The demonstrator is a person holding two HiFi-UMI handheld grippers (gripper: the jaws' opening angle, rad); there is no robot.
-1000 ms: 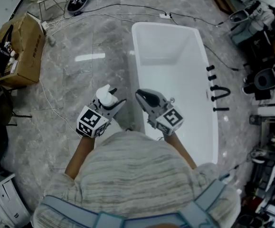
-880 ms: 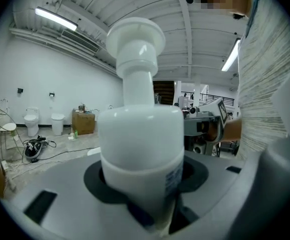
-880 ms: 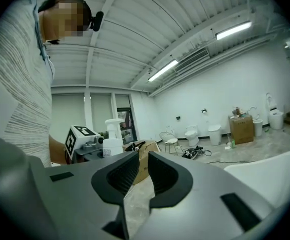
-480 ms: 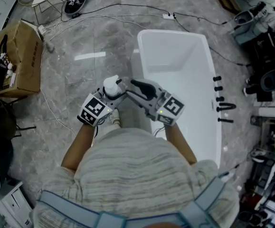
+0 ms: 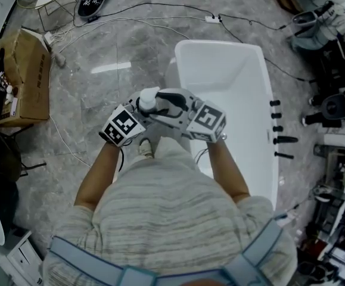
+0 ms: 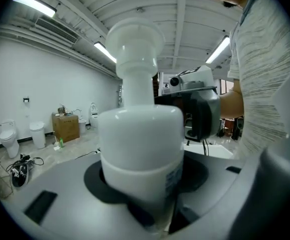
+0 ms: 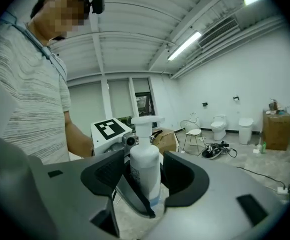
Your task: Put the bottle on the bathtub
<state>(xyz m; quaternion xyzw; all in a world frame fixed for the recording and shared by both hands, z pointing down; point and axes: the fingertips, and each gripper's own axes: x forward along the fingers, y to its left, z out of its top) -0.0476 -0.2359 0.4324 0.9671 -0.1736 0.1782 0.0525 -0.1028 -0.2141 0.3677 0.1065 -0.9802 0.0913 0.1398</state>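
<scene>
Bottle (image 5: 148,99), white, pump-top: held in the air beside the bathtub (image 5: 220,70), pinched by the left gripper (image 5: 140,115), right gripper (image 5: 161,103) spread around it; likely to drop if left releases before right closes.

— Any writing or numbers legible anywhere?
— None. On the bottle (image 6: 142,149), a small printed label (image 6: 174,178) low on its side, too blurred to read.
— Clearer from the right gripper view?
— No; too small there to make out.
— On the marker cubes?
— Only black-and-white square patterns, on the left cube (image 5: 122,127) and the right cube (image 5: 207,120). No letters or digits in them.
— On the cardboard box (image 5: 18,76)?
— Too small to tell.
</scene>
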